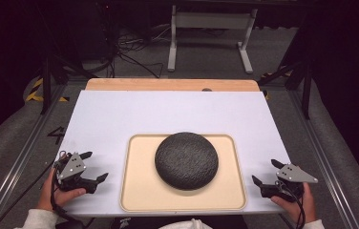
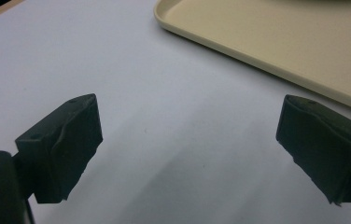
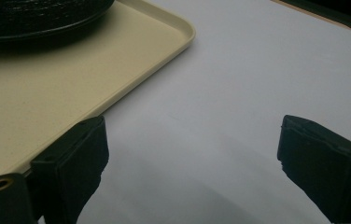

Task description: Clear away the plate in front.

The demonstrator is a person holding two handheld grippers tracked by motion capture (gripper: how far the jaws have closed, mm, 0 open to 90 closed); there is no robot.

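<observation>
A dark, textured round object lies upside-down like a dome on a beige tray at the near middle of the white table sheet. Its black rim shows at the top left of the right gripper view, resting on the tray. My left gripper sits left of the tray, open and empty, held by a hand. In its own view the left gripper hovers over bare white sheet, the tray's corner ahead to the right. My right gripper stands right of the tray, open and empty, jaws wide apart.
The white sheet covers a wooden tabletop whose far edge shows. Metal rails run along both sides of the table. Beyond it are a white frame leg and cables on the floor.
</observation>
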